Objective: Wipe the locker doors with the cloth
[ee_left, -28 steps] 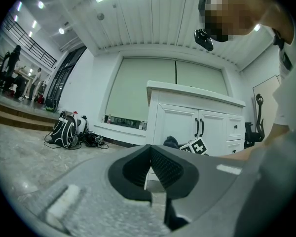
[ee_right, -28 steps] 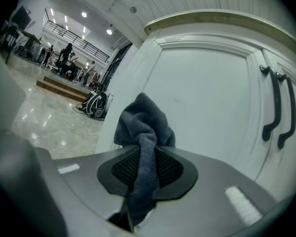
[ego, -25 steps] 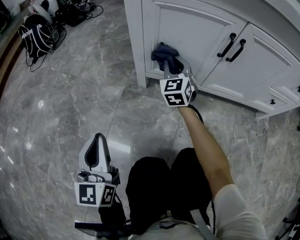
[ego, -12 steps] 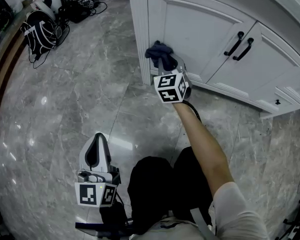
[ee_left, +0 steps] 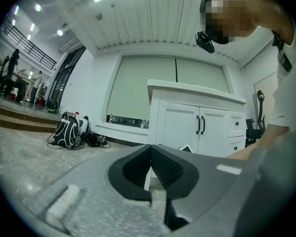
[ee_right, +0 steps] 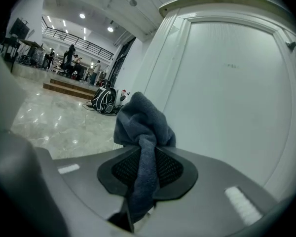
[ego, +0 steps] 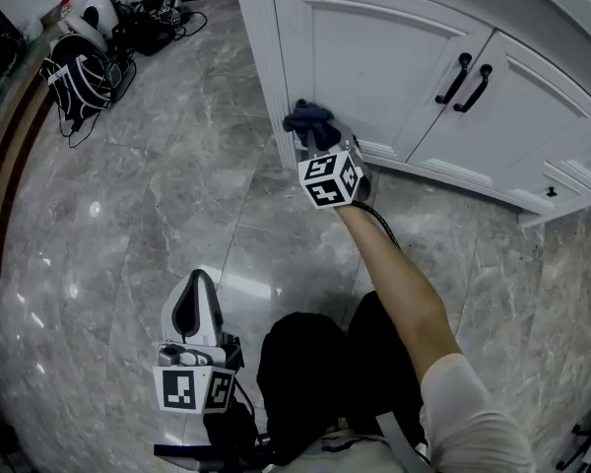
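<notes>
A dark blue cloth point(ego: 310, 121) is bunched against the lower left corner of the white locker door point(ego: 384, 52). My right gripper point(ego: 321, 140) is shut on it, with its marker cube just below. In the right gripper view the cloth point(ee_right: 143, 122) hangs down between the black pads point(ee_right: 172, 169) and bulges past the tips, close to the door panel point(ee_right: 237, 98). My left gripper point(ego: 197, 282) hovers low over the marble floor at the lower left, far from the doors. Its jaws meet with nothing between them point(ee_left: 150, 154).
A second door point(ego: 483, 116) with two black handles point(ego: 468, 77) adjoins on the right, then small drawers point(ego: 581, 166). A backpack point(ego: 74, 72), a white helmet point(ego: 98, 8) and cables lie on the floor at the far left. The person's dark trousers point(ego: 315, 382) fill the bottom.
My right gripper has slid the cloth down and left on the door, toward its lower left corner. The left gripper has stayed where it was.
</notes>
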